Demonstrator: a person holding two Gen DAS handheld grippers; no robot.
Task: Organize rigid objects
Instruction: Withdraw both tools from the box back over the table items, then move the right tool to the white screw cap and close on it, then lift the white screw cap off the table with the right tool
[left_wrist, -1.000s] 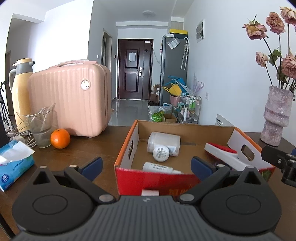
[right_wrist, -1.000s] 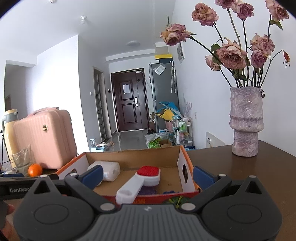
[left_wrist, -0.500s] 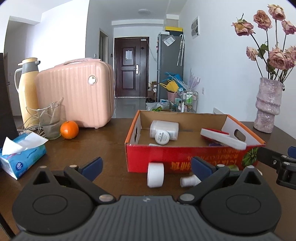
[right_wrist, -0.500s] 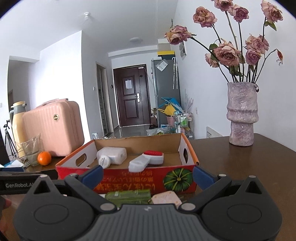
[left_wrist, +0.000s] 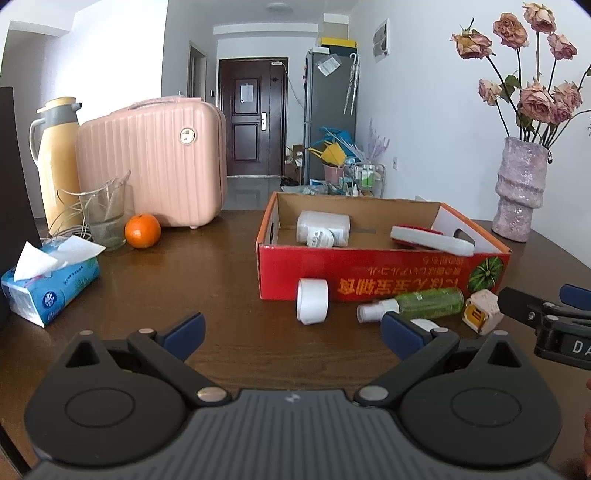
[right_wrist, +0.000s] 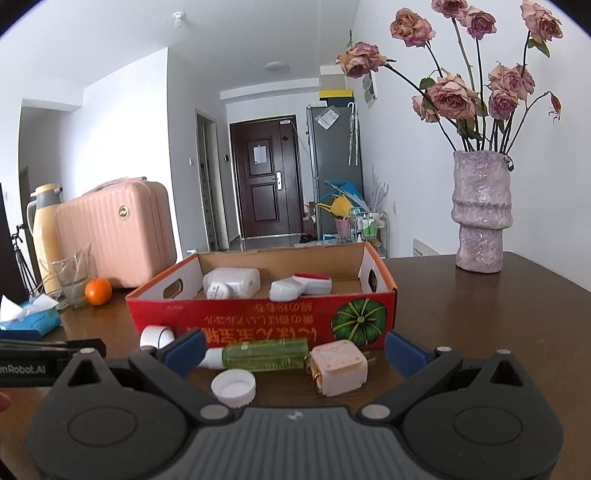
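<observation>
A red cardboard box (left_wrist: 369, 271) (right_wrist: 229, 321) stands on the brown table and holds a white bottle (left_wrist: 323, 228) (right_wrist: 232, 282) and a white brush with a red pad (left_wrist: 430, 238) (right_wrist: 299, 286). In front of it lie a white tape roll (left_wrist: 312, 301) (right_wrist: 157, 336), a green spray bottle (left_wrist: 417, 303) (right_wrist: 264, 354), a cream plug adapter (left_wrist: 480, 311) (right_wrist: 340, 367) and a white cap (right_wrist: 233, 387). My left gripper (left_wrist: 293, 330) is open, short of the tape roll. Over the green bottle and the adapter, my right gripper (right_wrist: 295, 349) is open and empty.
At the left stand a pink suitcase (left_wrist: 159, 162), a yellow thermos (left_wrist: 59, 158), a glass beaker (left_wrist: 105, 214), an orange (left_wrist: 142, 230) and a blue tissue pack (left_wrist: 48, 284). A purple vase (right_wrist: 480, 214) of dried roses stands at the right back. The right gripper's body (left_wrist: 554, 325) shows at the left wrist view's right edge.
Both grippers have pulled back and lowered away from the box. The loose items in front of the box have come into view. Both stay open.
</observation>
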